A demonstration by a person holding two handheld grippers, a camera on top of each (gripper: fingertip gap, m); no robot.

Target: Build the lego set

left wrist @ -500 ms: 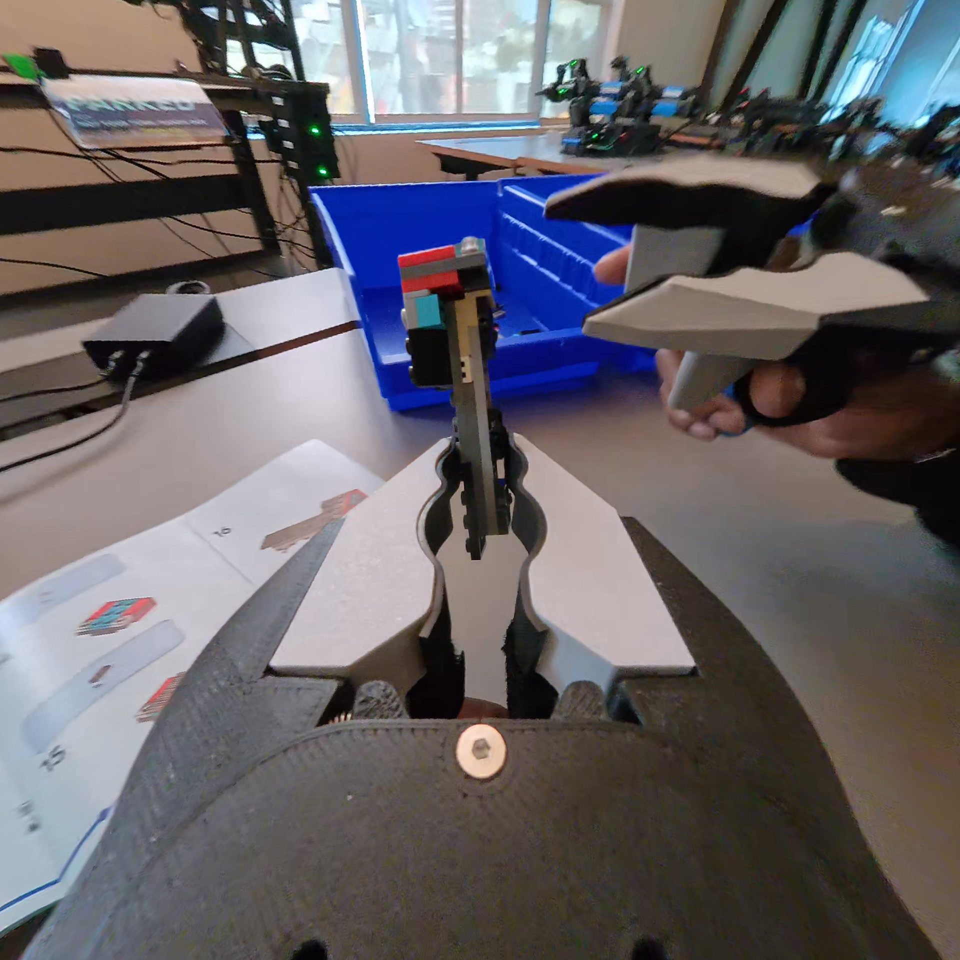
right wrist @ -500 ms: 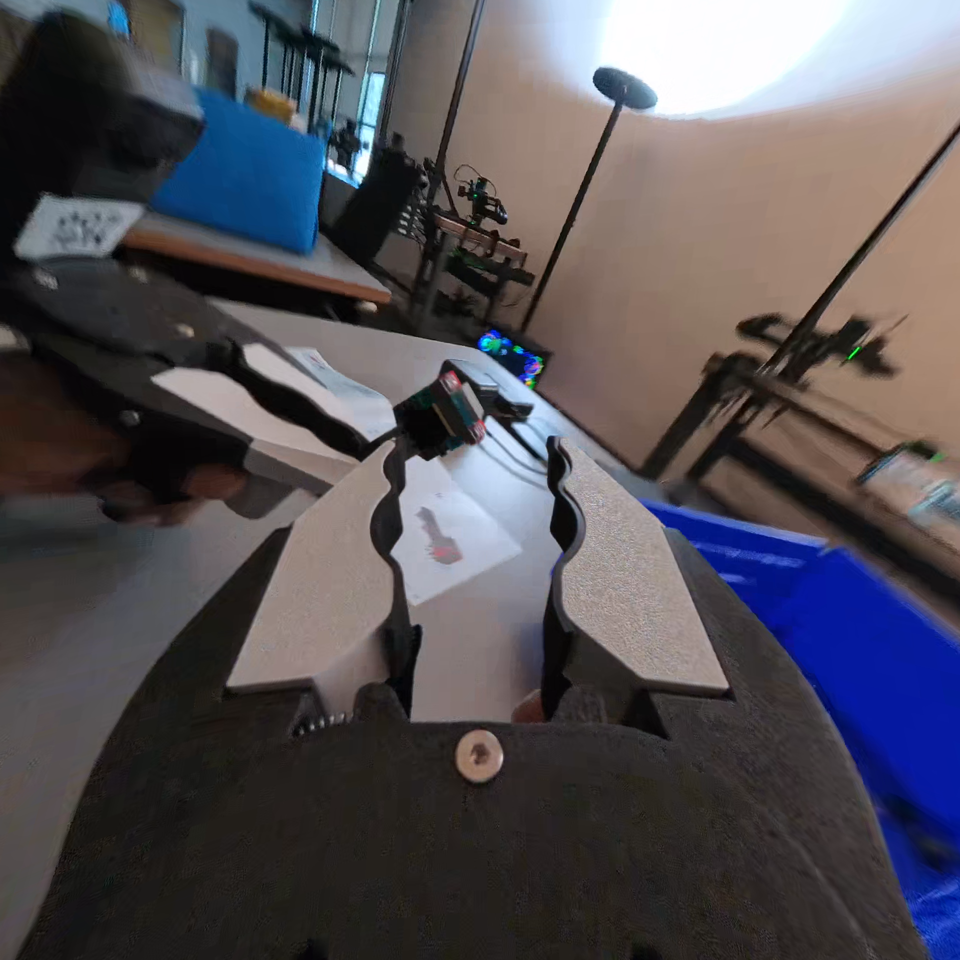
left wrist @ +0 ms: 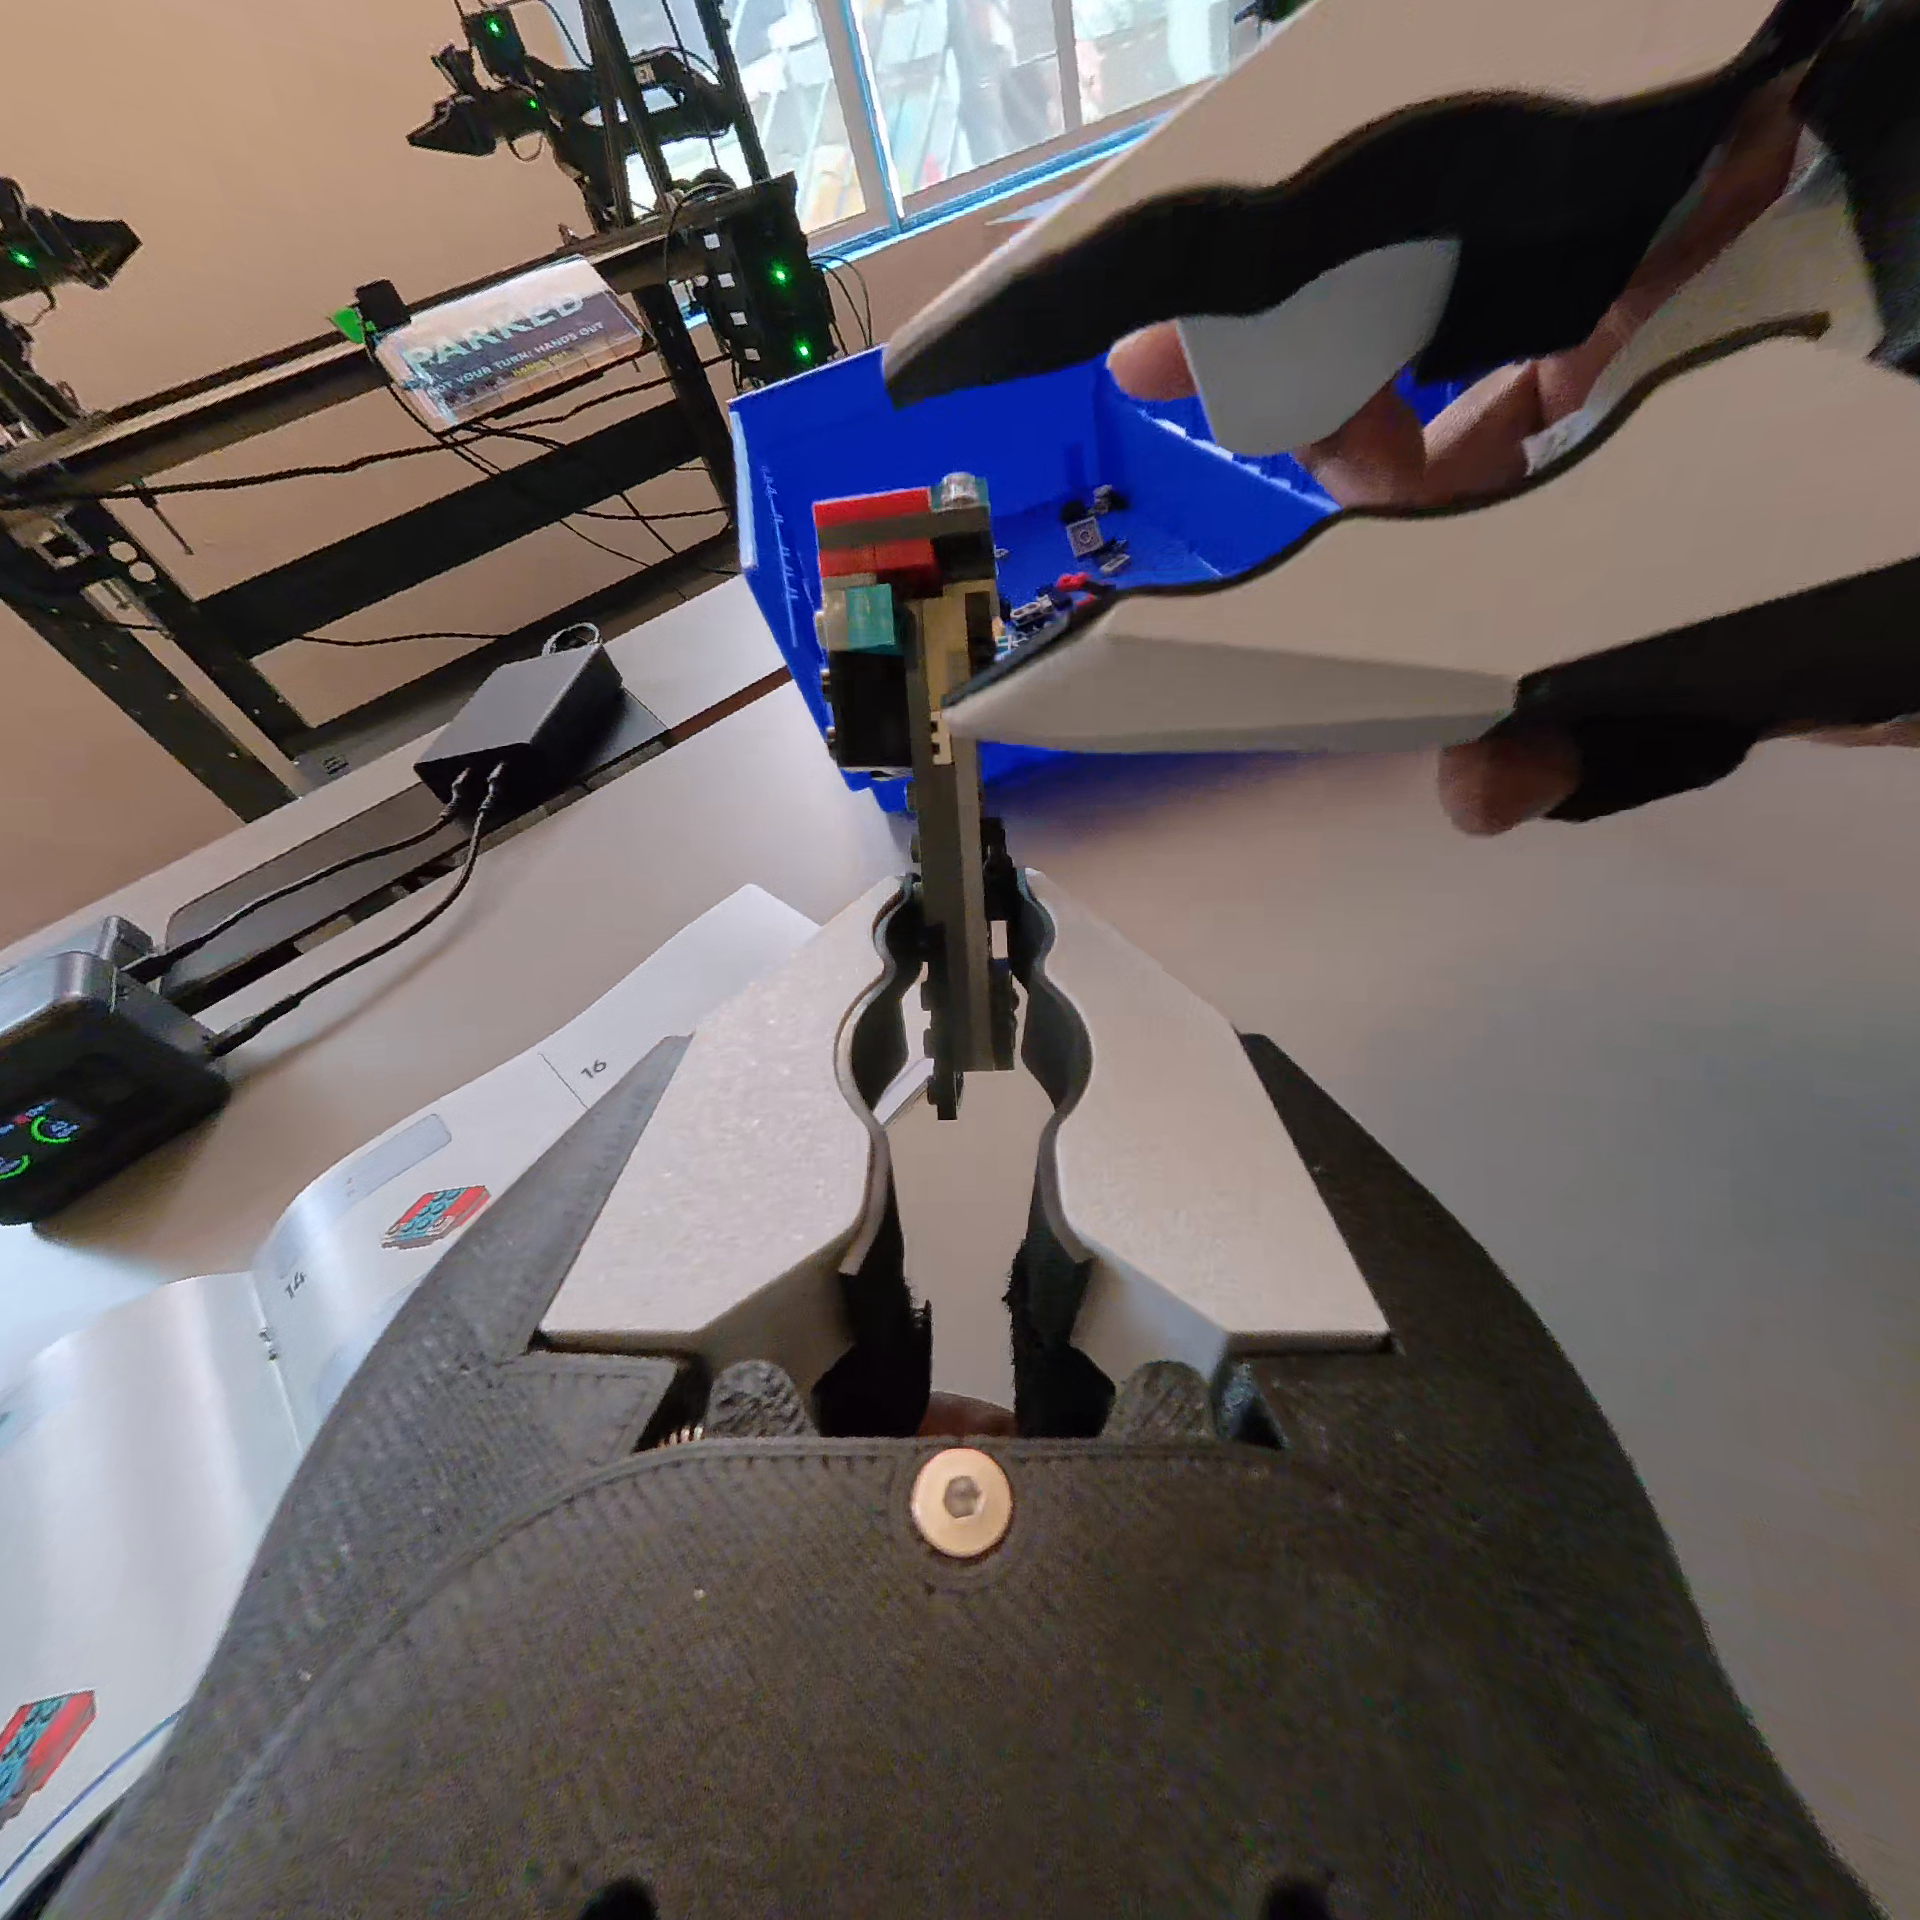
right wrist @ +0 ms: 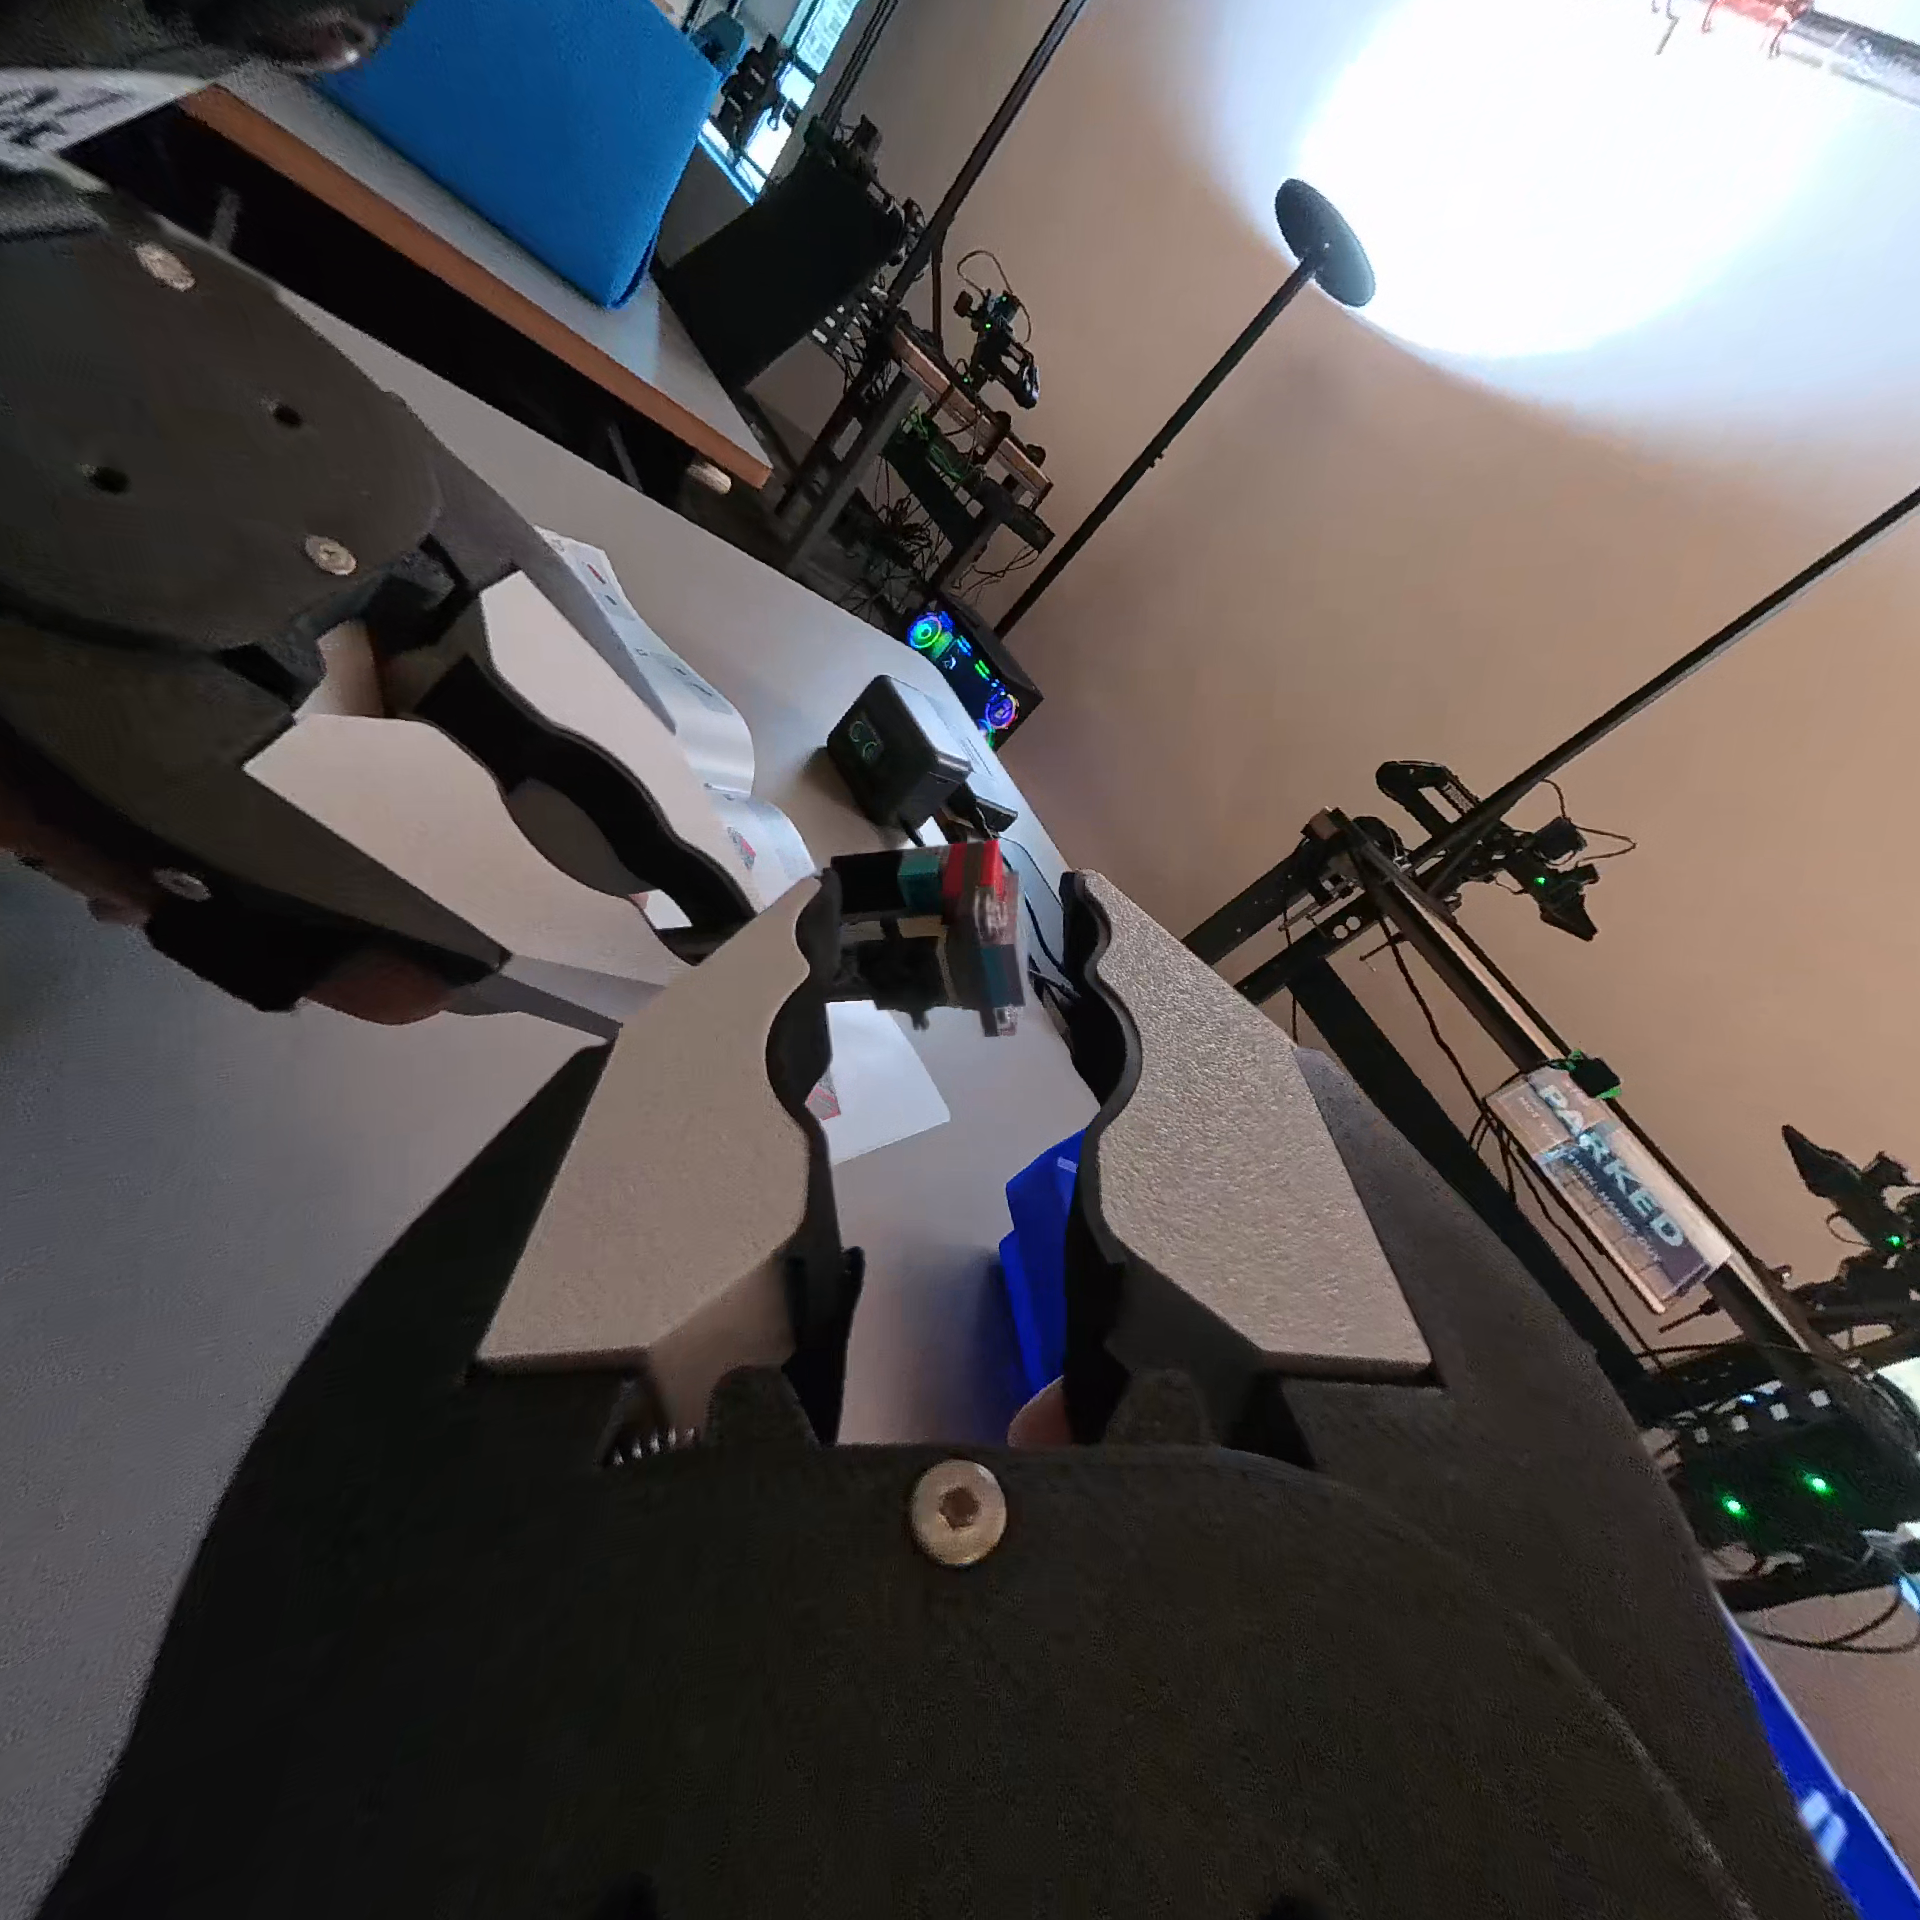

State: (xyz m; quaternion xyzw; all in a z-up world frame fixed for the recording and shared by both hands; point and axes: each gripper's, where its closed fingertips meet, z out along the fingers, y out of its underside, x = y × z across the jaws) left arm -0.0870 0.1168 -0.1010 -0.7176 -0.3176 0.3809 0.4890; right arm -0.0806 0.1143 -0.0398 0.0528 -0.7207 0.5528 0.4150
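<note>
Tan walls (right wrist: 1455,727), grey table (left wrist: 1455,1039), black metal racks (left wrist: 208,540), windows (left wrist: 935,94), bright floor lamp (right wrist: 1325,244)

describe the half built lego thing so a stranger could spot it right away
Look in front of the blue plastic bin on the grey table. The left hand-held gripper clamps a long grey lego strip topped with red, teal and black bricks, the only lego held off the table.

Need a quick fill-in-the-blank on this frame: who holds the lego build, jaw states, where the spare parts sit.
1. The left gripper is shut on the long dark grey plate of the multicoloured lego assembly, held ____.
2. The right gripper has its jaws ____ around the assembly's top.
3. Loose lego pieces lie in the ____ plastic bin.
4. An open paper instruction booklet lies on the grey ____.

Missing words: upright; open; blue; table
</note>
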